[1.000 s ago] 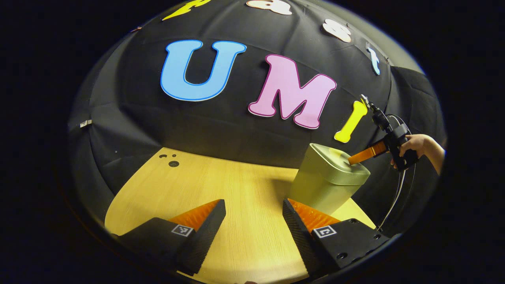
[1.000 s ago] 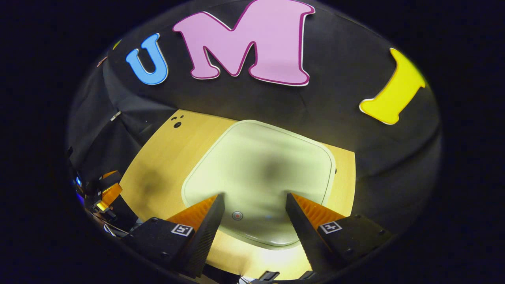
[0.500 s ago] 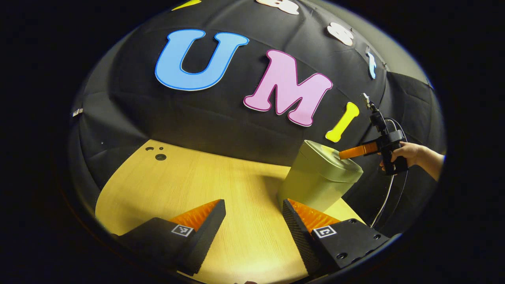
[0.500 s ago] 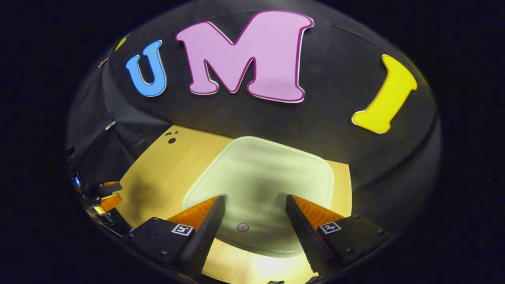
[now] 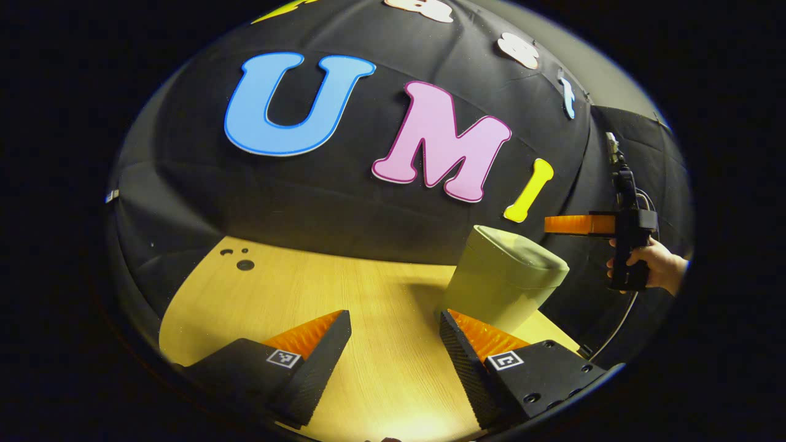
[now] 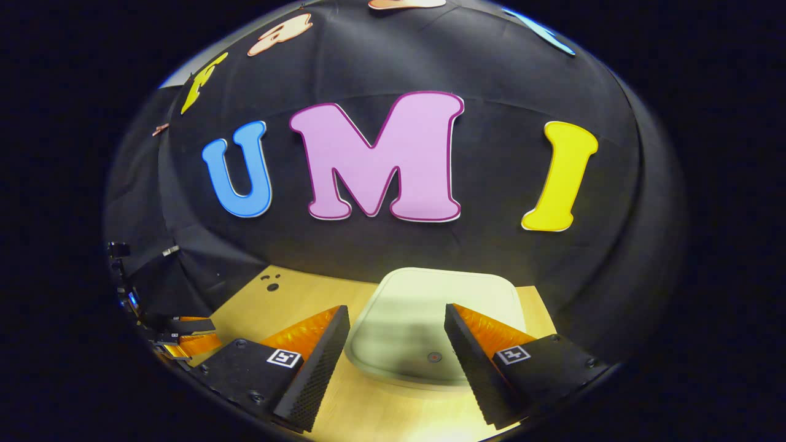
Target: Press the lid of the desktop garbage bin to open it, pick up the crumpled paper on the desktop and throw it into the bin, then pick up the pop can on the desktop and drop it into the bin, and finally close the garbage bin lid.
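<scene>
The pale green garbage bin (image 5: 491, 294) stands at the right end of the wooden desktop (image 5: 307, 294), its lid (image 5: 522, 253) down flat. In the right gripper view the lid (image 6: 417, 301) lies below and ahead, with a small red dot (image 6: 435, 356) near its front edge. My right gripper (image 6: 396, 325) is open and hovers above the lid, apart from it. In the left gripper view that gripper (image 5: 574, 224) hangs level over the bin's right side, held by a hand (image 5: 654, 270). My left gripper (image 5: 393, 331) is open above the desktop, left of the bin.
Small round holes (image 5: 244, 264) mark the desktop's far left corner. The black cloth wall rises right behind the bin. A cable (image 5: 614, 325) hangs from the right gripper past the table's right edge. The left gripper (image 6: 184, 337) appears low at the left in the right gripper view.
The right gripper has risen off the bin lid and levelled out, drawing back. The lid stays down. The left gripper has hardly shifted.
</scene>
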The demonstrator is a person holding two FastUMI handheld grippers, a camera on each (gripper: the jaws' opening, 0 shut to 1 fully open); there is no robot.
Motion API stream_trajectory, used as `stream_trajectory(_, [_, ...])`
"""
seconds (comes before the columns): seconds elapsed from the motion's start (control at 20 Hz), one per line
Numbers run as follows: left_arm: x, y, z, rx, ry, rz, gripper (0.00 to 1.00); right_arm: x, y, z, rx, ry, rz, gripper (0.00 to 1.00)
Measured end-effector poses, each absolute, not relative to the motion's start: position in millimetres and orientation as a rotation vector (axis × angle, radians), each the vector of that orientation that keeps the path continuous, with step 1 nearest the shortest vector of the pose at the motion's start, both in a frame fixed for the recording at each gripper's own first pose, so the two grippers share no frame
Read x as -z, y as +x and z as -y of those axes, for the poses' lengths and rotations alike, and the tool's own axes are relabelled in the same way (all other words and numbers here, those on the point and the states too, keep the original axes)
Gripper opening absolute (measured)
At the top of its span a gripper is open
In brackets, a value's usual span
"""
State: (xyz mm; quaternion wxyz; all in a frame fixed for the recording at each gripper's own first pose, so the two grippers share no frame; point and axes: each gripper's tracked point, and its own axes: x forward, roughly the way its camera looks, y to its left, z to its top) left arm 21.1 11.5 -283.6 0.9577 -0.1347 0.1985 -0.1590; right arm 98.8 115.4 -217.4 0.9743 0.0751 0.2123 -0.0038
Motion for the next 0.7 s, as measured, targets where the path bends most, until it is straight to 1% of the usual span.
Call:
stream_trajectory(0.15, [270.3,26.3,-8.1,0.306,-0.250,-0.369,0.95,215.9,76.5,-129.0,0.001,0.090,-0.360,0.98])
stream_trajectory(0.35, [254.3,24.5,0.7,0.282,-0.223,-0.326,0.95,216.7,49.7,-140.4,-0.014,0.018,-0.318,0.98])
stream_trajectory(0.7, [225.5,17.1,23.0,0.276,-0.159,-0.259,0.94,218.1,21.0,-148.4,-0.067,0.027,-0.283,0.98])
